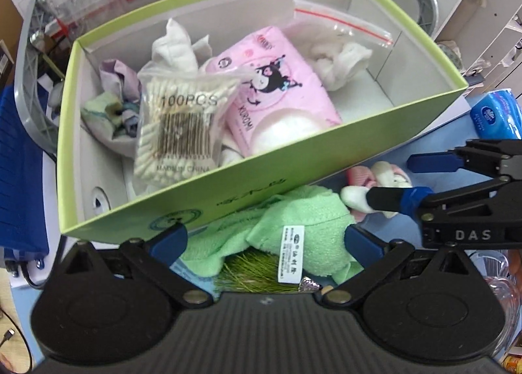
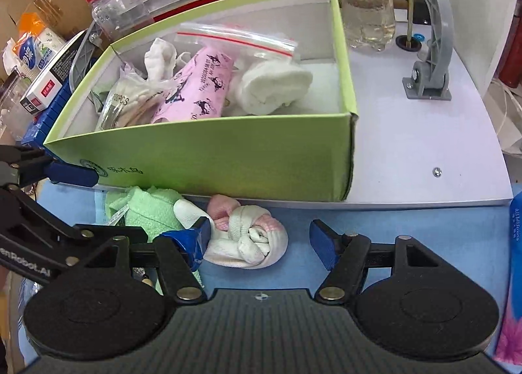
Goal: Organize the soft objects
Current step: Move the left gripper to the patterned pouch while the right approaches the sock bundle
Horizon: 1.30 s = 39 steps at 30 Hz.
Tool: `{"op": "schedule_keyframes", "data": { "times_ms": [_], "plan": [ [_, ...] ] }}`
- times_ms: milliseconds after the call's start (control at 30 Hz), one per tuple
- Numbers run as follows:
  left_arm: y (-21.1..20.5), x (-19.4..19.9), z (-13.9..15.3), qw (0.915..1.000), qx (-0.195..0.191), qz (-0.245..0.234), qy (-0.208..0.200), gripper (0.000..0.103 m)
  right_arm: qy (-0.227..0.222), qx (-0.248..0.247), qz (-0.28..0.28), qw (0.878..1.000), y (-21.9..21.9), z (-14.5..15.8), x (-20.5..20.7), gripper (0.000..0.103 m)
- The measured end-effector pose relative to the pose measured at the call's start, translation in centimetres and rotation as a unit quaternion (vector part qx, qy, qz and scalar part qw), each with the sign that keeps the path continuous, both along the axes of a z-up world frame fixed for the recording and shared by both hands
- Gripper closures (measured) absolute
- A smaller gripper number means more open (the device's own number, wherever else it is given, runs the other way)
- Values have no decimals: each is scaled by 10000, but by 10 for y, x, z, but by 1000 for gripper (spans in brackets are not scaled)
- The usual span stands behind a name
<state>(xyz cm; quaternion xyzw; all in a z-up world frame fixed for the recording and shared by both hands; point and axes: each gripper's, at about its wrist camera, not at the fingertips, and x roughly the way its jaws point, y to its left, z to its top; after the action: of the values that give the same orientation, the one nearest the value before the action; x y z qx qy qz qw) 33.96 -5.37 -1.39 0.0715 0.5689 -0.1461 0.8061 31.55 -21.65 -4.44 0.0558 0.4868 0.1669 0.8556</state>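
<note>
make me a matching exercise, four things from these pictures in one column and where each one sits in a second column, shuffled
Things:
1. cotton swab bag
2. green towel
3. pink and white socks
4. blue tissue pack

Places:
A. on the blue mat, between the fingers of the right claw
B. inside the green box, at its left side
C. on the mat outside the box's right end
D. in front of the box, under the left claw

Pairs: 1-B, 2-D, 3-A, 4-C

We read "100PCS" and "MADE IN CHINA" on the cotton swab bag, "KUROMI" on the pink pack, and "DAS" on the right gripper.
</note>
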Motion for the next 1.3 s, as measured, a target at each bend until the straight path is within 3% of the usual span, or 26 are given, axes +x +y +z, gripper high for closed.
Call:
{"op": "schedule_keyframes", "data": {
  "times_ms": [233,367,400,500,600,667,767,833,1100,1300],
  "plan": [
    [26,0,5,9989,150,455,-8,1,14,-70,-234,9997,-18,0,-2,47],
    [54,-5,11,9915,772,967,-399,1,-71,-148,-368,9992,-27,1,-9,46],
    [62,-6,11,9910,719,1067,-366,2,-61,-116,-401,9991,-29,0,-11,46],
    [83,-18,21,9931,50,1142,-278,2,-215,-95,-430,9988,-31,6,-19,46],
    [71,-40,39,9952,-347,798,-439,2,-376,8,-388,9985,-30,18,-26,46],
    [49,-54,47,9971,-418,376,-514,1,-466,61,-369,9982,-24,26,-28,46],
    [7,-68,47,9979,-180,-250,-577,1,-554,47,-380,9977,-23,30,-32,46],
    [-13,-70,35,9977,70,-546,-397,1,-578,67,-422,9974,-27,32,-37,46],
    [-29,-54,-5,9958,377,-621,555,3,-596,91,-471,9971,-45,31,-53,46],
    [-37,-46,-20,9917,48,-767,1033,28,-443,84,-406,9982,-47,23,-36,46]
  ]
}}
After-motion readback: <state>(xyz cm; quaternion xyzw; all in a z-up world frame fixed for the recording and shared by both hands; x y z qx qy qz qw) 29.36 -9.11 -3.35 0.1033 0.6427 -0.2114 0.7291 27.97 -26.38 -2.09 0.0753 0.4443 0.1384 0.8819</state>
